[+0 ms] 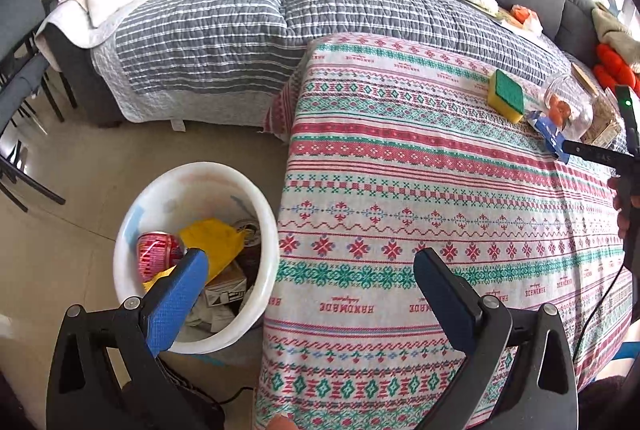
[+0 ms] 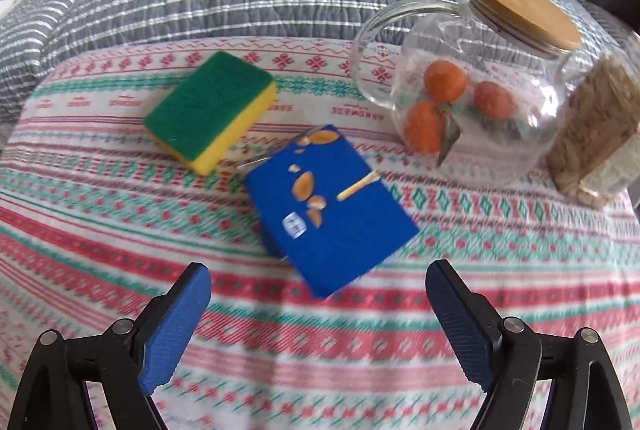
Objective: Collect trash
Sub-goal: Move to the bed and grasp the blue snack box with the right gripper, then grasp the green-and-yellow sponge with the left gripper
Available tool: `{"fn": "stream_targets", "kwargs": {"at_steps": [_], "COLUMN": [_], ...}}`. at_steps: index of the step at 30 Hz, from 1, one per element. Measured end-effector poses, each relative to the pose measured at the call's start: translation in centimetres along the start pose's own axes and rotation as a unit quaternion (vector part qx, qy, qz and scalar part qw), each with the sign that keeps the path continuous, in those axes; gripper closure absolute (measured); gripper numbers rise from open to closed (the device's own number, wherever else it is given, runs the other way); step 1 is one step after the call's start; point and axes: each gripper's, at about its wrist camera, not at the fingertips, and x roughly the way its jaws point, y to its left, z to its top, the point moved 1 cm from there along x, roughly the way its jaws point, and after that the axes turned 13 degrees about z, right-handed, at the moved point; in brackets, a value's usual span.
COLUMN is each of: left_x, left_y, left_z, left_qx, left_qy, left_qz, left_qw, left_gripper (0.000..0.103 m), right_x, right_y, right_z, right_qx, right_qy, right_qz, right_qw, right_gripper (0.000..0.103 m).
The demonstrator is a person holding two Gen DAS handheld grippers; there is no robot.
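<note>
1 flat blue wrapper (image 2: 330,212), glossy, rectangular

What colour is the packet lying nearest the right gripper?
Blue packet, printed with orange almond-like shapes; clearest in the right wrist view.

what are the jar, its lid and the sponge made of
Jar: clear glass by the look, glossy, oranges visible through it. Lid: matte tan disc, probably bamboo or wood. Sponge: yellow foam under a fuzzy green scouring layer.

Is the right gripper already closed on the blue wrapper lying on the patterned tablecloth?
No. In the right wrist view the right gripper stands wide open, short of the blue wrapper, which lies untouched on the tablecloth.
</note>
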Motion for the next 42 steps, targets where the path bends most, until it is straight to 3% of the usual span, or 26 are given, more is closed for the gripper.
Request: {"fn": "stream_targets", "kwargs": {"at_steps": [10, 12, 16, 17, 26, 33, 36, 42], "left_x": [1.1, 1.1, 0.7, 0.6, 0.0, 1.2, 2.5, 4.6], "left_y": [-3.4, -4.2, -6.3, -6.9, -13.7, -19.6, -22.0, -25.6], "left_z": [0.8, 1.0, 1.7, 1.9, 5.0, 7.8, 9.2, 12.2], "left_qx": [0.032, 0.039, 0.053, 0.056, 0.077, 0.088, 0.095, 0.089], "left_qy": [0.011, 0.01, 0.007, 0.007, 0.0, -0.016, -0.016, -0.038], "left_qz": [-0.005, -0.006, -0.012, -0.014, -0.046, -0.059, -0.056, -0.074], "left_qw": [0.9994, 0.9992, 0.9985, 0.9983, 0.996, 0.9942, 0.9938, 0.9925], "left_gripper": [0.0, 0.0, 0.0, 0.0, 0.0, 0.0, 0.0, 0.0], "right_x": [4.6, 4.4, 2.7, 2.0, -7.6, -8.6, -9.0, -9.2], "right_y": [-2.7, -2.8, -3.1, -3.3, -5.3, -7.4, -8.2, -8.5], "right_z": [1.8, 1.6, 0.9, 0.7, -4.5, -9.8, -10.2, -9.4], "right_qx": [0.019, 0.022, 0.038, 0.045, 0.123, 0.2, 0.205, 0.216], "right_qy": [0.019, 0.013, 0.009, 0.007, -0.073, -0.035, -0.026, -0.038], "right_qz": [0.031, 0.05, 0.083, 0.087, 0.139, 0.122, 0.121, 0.174], "right_qw": [0.999, 0.998, 0.996, 0.995, 0.98, 0.972, 0.971, 0.96], "right_gripper": [0.016, 0.031, 0.083, 0.09, 0.094, 0.093, 0.093, 0.093]}}
